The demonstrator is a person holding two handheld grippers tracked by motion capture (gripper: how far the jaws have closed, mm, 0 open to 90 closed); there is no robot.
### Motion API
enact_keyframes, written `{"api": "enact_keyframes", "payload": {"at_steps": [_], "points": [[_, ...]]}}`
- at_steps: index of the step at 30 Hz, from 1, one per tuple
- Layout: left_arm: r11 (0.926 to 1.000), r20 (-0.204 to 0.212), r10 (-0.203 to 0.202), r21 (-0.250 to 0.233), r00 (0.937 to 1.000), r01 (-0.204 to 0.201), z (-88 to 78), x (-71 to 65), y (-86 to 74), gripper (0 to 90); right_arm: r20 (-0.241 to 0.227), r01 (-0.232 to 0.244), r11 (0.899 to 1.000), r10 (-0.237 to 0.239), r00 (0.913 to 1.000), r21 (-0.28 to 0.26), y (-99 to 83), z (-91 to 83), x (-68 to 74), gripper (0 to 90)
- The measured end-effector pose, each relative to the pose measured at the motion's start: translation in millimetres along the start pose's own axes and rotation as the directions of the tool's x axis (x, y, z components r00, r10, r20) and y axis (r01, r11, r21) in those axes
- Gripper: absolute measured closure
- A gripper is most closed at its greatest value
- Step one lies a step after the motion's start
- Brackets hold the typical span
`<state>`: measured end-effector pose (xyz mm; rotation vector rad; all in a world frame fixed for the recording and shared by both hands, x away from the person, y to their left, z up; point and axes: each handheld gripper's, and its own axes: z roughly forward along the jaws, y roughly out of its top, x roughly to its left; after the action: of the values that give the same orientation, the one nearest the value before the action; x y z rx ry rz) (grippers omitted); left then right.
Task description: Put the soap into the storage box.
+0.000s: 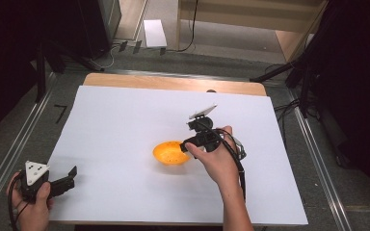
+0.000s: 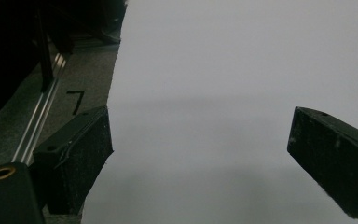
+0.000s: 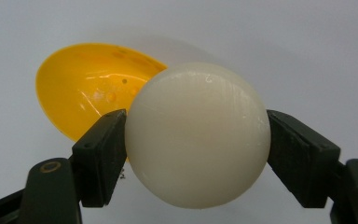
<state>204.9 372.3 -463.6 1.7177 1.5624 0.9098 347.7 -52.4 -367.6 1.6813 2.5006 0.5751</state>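
Near the middle of the white sheet (image 1: 125, 120), the right gripper (image 3: 198, 140) is clenched on a white ball (image 3: 198, 135) just right of the yellow bowl (image 1: 171, 153). The ball looks smooth, hard, light and likely slippery, so pads across its widest part suit it; the left gripper (image 1: 60, 183) waits released at the near left corner

Sheet (image 1: 125, 115) mostly bare, wide free room across upper left and lower middle of high view. Only obstacle mid-frame: yellow bowl (image 1: 170, 153), right gripper (image 1: 187, 146) with white ball (image 3: 198, 135) right at its edge. Left gripper (image 1: 70, 174) parked lower left, jaws apart, nothing between them. Lower right blocked by forearm (image 1: 231, 192). Stand legs (image 1: 289, 72) crowd upper right past sheet.
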Motion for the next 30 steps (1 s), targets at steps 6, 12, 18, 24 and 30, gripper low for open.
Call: {"api": "enact_keyframes", "payload": {"at_steps": [6, 12, 18, 24, 30], "points": [[1.0, 0.0, 0.001, 0.001, 1.0, -0.001, 0.1, 0.0, 0.1, 7.1, -0.006, 0.012, 1.0, -0.012, 0.9999, 0.0, 2.0, 1.1, 6.9, 25.3], [1.0, 0.0, 0.001, 0.001, 1.0, -0.001, 0.1, 0.0, 0.1, 7.1, -0.012, 0.025, 1.0, -0.025, 0.9996, 0.002, 4.6, 3.7, 14.6, 25.3], [1.0, -0.002, 0.003, 0.004, 1.0, -0.003, 0.1, -0.2, 0.2, 7.1, -0.016, 0.037, 0.999, -0.036, 0.9992, 0.005, 6.2, 6.4, 20.9, 25.2], [1.0, -0.003, 0.005, 0.006, 1.0, -0.005, 0.3, -0.4, 0.2, 7.1, -0.02, 0.052, 0.999, -0.052, 0.9984, 0.011, 7.3, 10.7, 25.7, 25.2], [1.0, -0.002, 0.005, 0.008, 1.0, -0.005, 0.5, -0.3, 0.2, 7.1, -0.027, 0.052, 0.999, -0.052, 0.9983, 0.013, 8.0, 13.1, 31.3, 25.2]]}}
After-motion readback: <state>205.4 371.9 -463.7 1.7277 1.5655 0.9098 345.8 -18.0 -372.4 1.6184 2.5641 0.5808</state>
